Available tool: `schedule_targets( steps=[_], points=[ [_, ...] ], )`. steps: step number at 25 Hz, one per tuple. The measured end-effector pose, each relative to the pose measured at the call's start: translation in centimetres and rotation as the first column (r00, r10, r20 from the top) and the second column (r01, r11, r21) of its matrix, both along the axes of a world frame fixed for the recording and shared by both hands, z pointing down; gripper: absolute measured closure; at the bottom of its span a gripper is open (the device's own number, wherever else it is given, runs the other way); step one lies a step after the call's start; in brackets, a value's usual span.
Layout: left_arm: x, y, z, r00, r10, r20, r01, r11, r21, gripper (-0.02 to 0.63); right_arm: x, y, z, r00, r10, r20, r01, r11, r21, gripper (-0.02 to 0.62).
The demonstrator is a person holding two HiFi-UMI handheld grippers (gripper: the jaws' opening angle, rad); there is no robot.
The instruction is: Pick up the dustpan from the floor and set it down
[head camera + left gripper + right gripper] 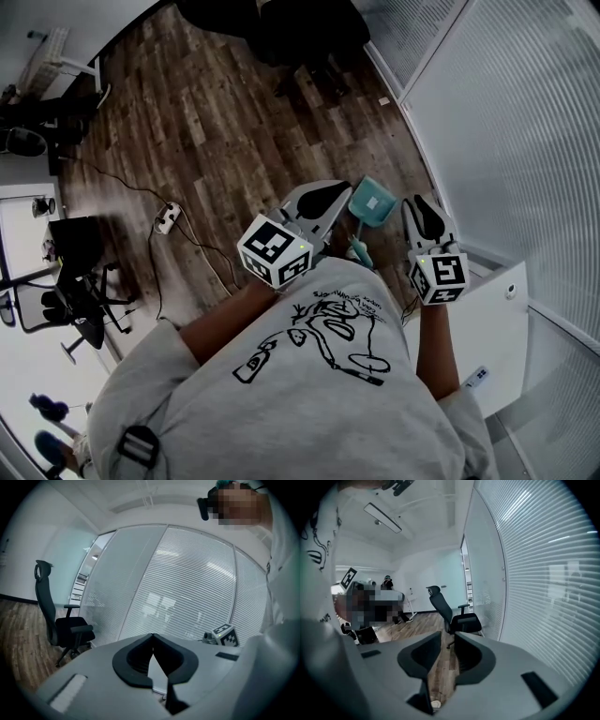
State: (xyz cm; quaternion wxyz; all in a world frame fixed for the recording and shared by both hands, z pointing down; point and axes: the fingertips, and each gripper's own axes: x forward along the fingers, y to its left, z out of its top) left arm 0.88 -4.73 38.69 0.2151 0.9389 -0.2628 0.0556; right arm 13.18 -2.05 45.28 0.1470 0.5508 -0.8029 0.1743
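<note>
With the left gripper's [328, 195] jaws closed on nothing and the right gripper's [424, 214] narrowly apart and empty, the teal plastic dustpan [373, 202] lies below and between them at the brown wooden floor's [206, 122] edge by the ribbed glass wall [487, 141], handle toward the person.

Wood floor [206, 122], ofc chair [465, 621], blinds [506, 122].

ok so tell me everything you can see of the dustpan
The dustpan shows only in the head view. It is teal and plastic-looking, with a squarish pan, a paler patch inside it, and a slim handle running back toward the person. It seems to lie on the wooden floor, close to the ribbed glass wall. The left gripper hides its left edge, and nothing appears to grip it.
</note>
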Motion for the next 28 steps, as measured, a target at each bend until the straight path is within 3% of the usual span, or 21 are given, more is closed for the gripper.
schedule_targets(
  steps=[15, 28],
  points=[
    [1.0, -0.5, -1.2, 1.0, 0.02, -0.023, -0.019, 0.999, 0.04, 0.604, -0.8, 0.6, -7.7, 0.999, 0.035, -0.03, -0.03, 0.988, 0.153, 0.54],
    [1.9, -1.1, -2.5, 0.999, 0.037, -0.029, -0.034, 0.995, 0.094, 0.604, -0.4, 1.1, -11.1, 0.996, 0.081, -0.045, -0.069, 0.971, 0.227, 0.555]
  ],
)
